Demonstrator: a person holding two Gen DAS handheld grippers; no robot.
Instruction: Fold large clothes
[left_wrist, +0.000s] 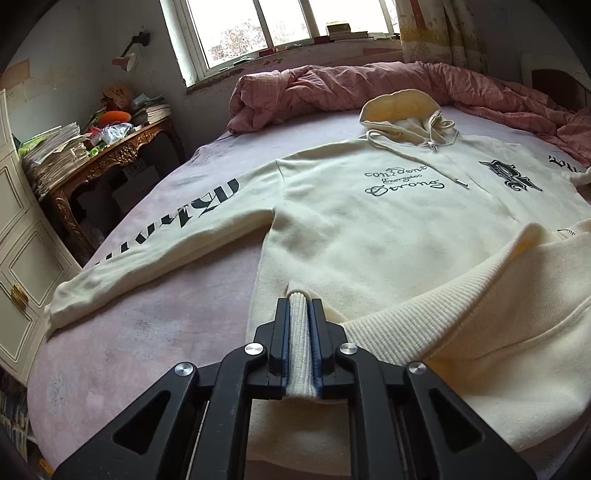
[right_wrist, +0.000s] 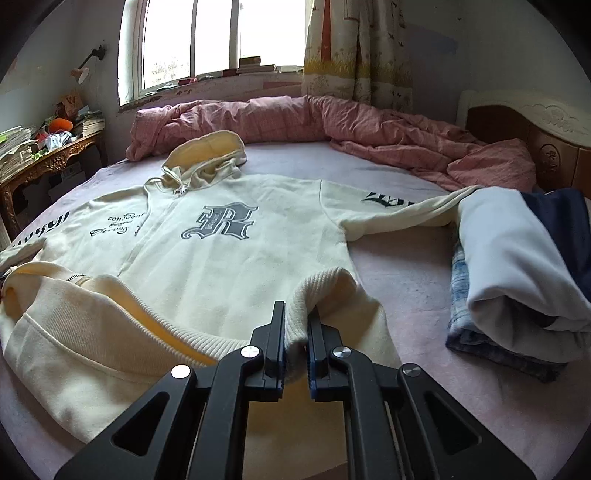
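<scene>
Both tools, left tool (left_wrist: 300, 321) and right tool (right_wrist: 296, 328), clamp the hoodie (left_wrist: 388, 236) hem ("Strong" legible).

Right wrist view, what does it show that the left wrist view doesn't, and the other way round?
Only the right wrist view shows the folded pile of clothes lying on the hoodie's right sleeve end, and the carved headboard. Only the left wrist view shows the whole lettered left sleeve stretched flat and the white cabinet doors. Both show the cream hoodie, its ribbed hem lifted and folded toward the chest, the pink quilt and the window. The left gripper and right gripper each pinch a hem corner.
</scene>
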